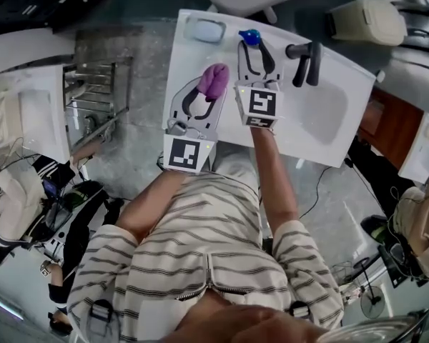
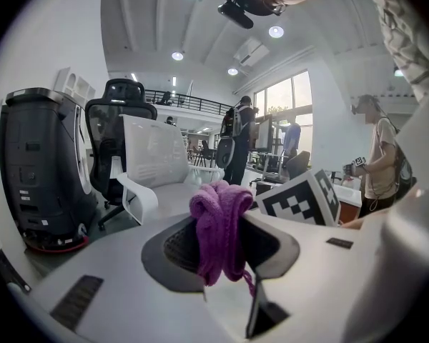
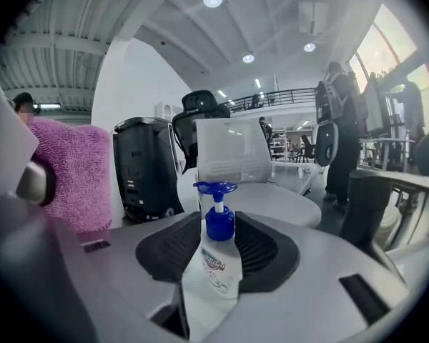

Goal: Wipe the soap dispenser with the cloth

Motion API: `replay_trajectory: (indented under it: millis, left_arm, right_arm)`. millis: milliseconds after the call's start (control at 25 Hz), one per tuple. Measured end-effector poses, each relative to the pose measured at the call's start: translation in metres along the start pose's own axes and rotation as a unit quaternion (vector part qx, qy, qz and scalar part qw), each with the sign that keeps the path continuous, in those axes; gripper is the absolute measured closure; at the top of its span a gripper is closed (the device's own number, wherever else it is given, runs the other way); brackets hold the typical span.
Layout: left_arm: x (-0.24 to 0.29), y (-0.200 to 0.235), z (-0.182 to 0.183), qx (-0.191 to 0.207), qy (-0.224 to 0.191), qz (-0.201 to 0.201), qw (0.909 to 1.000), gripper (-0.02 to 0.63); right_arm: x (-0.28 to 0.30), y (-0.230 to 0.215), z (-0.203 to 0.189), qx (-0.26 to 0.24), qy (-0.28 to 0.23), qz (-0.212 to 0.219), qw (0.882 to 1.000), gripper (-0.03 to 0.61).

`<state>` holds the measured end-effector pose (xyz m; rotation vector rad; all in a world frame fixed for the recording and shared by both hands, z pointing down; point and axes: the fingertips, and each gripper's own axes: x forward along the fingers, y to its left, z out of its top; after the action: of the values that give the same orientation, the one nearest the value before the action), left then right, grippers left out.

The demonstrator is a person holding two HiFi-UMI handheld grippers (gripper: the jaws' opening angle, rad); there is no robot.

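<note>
The soap dispenser (image 3: 216,263), a white bottle with a blue pump, stands upright between the jaws of my right gripper (image 3: 220,243). The jaws are spread and the black pads (image 3: 266,252) flank the bottle's neck without clearly pressing on it. In the head view its blue pump (image 1: 249,37) shows at the tips of the right gripper (image 1: 256,53), over the white counter. My left gripper (image 1: 207,86) is shut on a bunched purple cloth (image 1: 216,79), just left of the bottle. In the left gripper view the cloth (image 2: 220,227) hangs from the closed jaws. The same cloth (image 3: 75,170) shows at the left of the right gripper view.
A black faucet (image 1: 305,61) rises right of the dispenser, beside the sink basin (image 1: 322,116). A soap dish (image 1: 205,29) sits at the counter's back left. A metal rack (image 1: 93,98) stands off to the left. Office chairs and standing people fill the room beyond.
</note>
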<state>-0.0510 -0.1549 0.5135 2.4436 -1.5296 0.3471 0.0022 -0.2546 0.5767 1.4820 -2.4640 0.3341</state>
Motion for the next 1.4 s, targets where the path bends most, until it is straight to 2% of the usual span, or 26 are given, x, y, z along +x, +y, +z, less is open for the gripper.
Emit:
replay_trajectory:
  millis: [200, 320, 480, 920, 1400]
  left_arm:
    - [0.002, 0.006, -0.005, 0.002, 0.004, 0.002, 1.0000, 0.484]
    - [0.003, 0.008, -0.007, 0.001, 0.005, 0.004, 1.0000, 0.483]
    - [0.002, 0.010, -0.010, 0.001, 0.006, 0.006, 1.0000, 0.483]
    - [0.001, 0.008, -0.013, 0.005, 0.009, -0.003, 0.9999, 0.483]
    - [-0.018, 0.002, 0.000, 0.018, -0.007, -0.012, 0.9997, 0.483]
  right_arm:
    - [0.007, -0.004, -0.003, -0.007, -0.003, -0.035, 0.999, 0.440]
    - [0.009, -0.005, -0.003, -0.013, -0.009, -0.042, 0.999, 0.442]
    - [0.010, -0.002, -0.001, -0.010, -0.013, -0.034, 0.999, 0.461]
    - [0.007, -0.012, -0.003, 0.009, -0.005, -0.025, 1.000, 0.448]
    - [-0.026, 0.001, 0.023, 0.003, -0.013, 0.006, 1.000, 0.448]
